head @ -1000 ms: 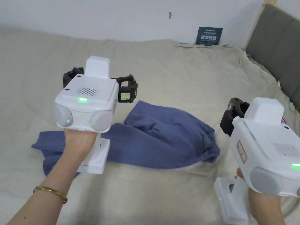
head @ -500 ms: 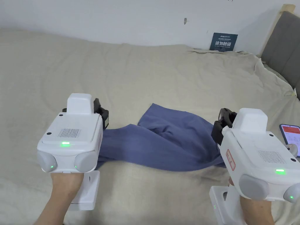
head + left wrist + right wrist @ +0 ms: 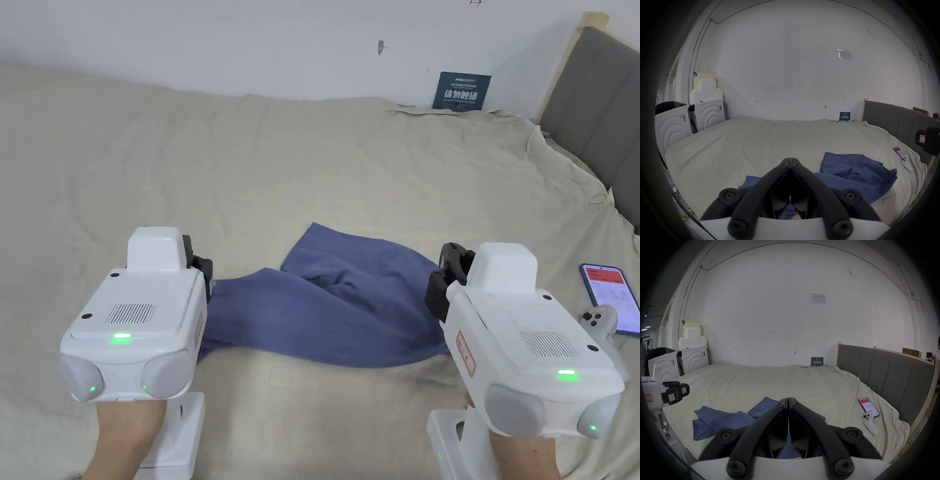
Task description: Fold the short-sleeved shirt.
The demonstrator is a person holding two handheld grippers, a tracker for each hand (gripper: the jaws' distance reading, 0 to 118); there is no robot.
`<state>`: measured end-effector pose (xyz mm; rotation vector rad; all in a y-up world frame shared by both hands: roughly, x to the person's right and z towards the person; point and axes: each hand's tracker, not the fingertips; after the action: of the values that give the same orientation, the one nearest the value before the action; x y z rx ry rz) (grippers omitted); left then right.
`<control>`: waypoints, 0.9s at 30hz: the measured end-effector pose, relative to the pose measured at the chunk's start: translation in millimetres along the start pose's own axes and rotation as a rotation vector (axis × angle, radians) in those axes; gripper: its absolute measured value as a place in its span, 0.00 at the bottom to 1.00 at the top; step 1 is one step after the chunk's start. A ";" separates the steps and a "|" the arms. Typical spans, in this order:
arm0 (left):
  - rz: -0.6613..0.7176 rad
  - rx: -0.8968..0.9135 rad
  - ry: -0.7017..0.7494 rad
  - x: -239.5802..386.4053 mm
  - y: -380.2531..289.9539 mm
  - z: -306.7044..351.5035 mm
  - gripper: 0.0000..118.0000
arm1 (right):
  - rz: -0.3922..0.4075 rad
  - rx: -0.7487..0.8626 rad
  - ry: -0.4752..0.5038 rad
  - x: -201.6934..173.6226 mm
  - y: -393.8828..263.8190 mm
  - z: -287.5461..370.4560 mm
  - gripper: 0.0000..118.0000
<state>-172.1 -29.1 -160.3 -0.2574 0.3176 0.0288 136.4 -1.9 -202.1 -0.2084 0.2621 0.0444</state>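
A blue short-sleeved shirt (image 3: 337, 312) lies crumpled and stretched sideways on the beige bed sheet (image 3: 312, 175). My left gripper (image 3: 201, 269) hovers over the shirt's left end, and in the left gripper view its jaws (image 3: 790, 158) meet at the tips with nothing between them. My right gripper (image 3: 447, 275) hangs over the shirt's right end. Its jaws (image 3: 788, 397) are likewise pressed together and empty. The shirt (image 3: 859, 175) spreads to the right below the left jaws, and the shirt (image 3: 724, 418) reaches left below the right jaws.
A phone (image 3: 609, 289) with a lit screen and a white controller (image 3: 597, 322) lie on the sheet at the right. A grey headboard (image 3: 594, 112) bounds the bed's right side. White appliances (image 3: 709, 113) stand past the bed's far left edge.
The left gripper, with jaws spread a second ago, has dropped toward the shirt's left end and closed. The right gripper moved left to the shirt's right end. The head camera shifted too.
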 end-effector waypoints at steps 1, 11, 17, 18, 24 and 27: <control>0.000 0.000 -0.002 -0.3 0.1 -0.2 0.00 | 0.000 -0.003 0.000 -0.2 0.6 -1.5 0.00; 0.017 0.000 0.004 -4.8 1.6 -5.3 0.00 | 0.020 -0.164 0.053 2.1 26.5 -52.9 0.01; 0.013 0.000 0.011 -5.3 5.3 -14.2 0.00 | -0.018 -0.295 0.091 15.1 44.0 -116.9 0.40; 0.014 0.001 0.012 -5.7 5.4 -16.5 0.00 | 0.000 -0.336 0.096 14.2 47.0 -129.5 0.51; 0.034 -0.007 0.022 -9.4 8.9 -30.4 0.00 | 0.070 -0.554 0.103 10.4 58.8 -215.4 0.67; 0.036 -0.017 0.020 -10.7 10.8 -38.3 0.00 | 0.067 -0.676 0.092 10.3 52.2 -264.6 0.71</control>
<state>-194.7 -28.2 -194.8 -0.2691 0.3422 0.0643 75.8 -6.3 -465.1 -0.8757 0.3401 0.1910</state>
